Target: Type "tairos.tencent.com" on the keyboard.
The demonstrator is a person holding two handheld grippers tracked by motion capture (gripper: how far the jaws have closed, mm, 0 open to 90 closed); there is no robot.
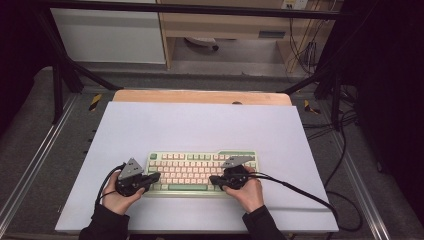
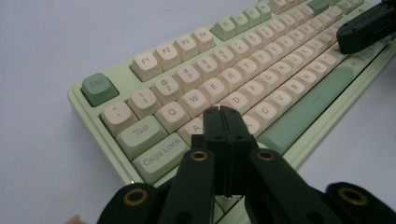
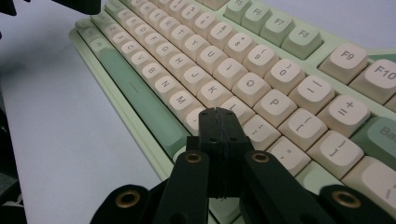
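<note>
A pale green keyboard (image 1: 200, 171) with cream and green keys lies on the white mat, near its front. My left gripper (image 1: 156, 177) hovers over the keyboard's left end; its jaws are shut with nothing between them. In the left gripper view the closed tips (image 2: 222, 110) sit just above the keys (image 2: 243, 95) near A and S. My right gripper (image 1: 212, 180) is over the lower right keys, jaws shut and empty. In the right gripper view its tips (image 3: 218, 112) hang over the keys (image 3: 261, 105) near L and the comma.
The white mat (image 1: 200, 125) covers a wooden table (image 1: 200, 96). Black cables (image 1: 305, 192) trail from both grippers across the mat's front right. Metal frame bars (image 1: 65, 70) and loose wires stand beyond the table edges.
</note>
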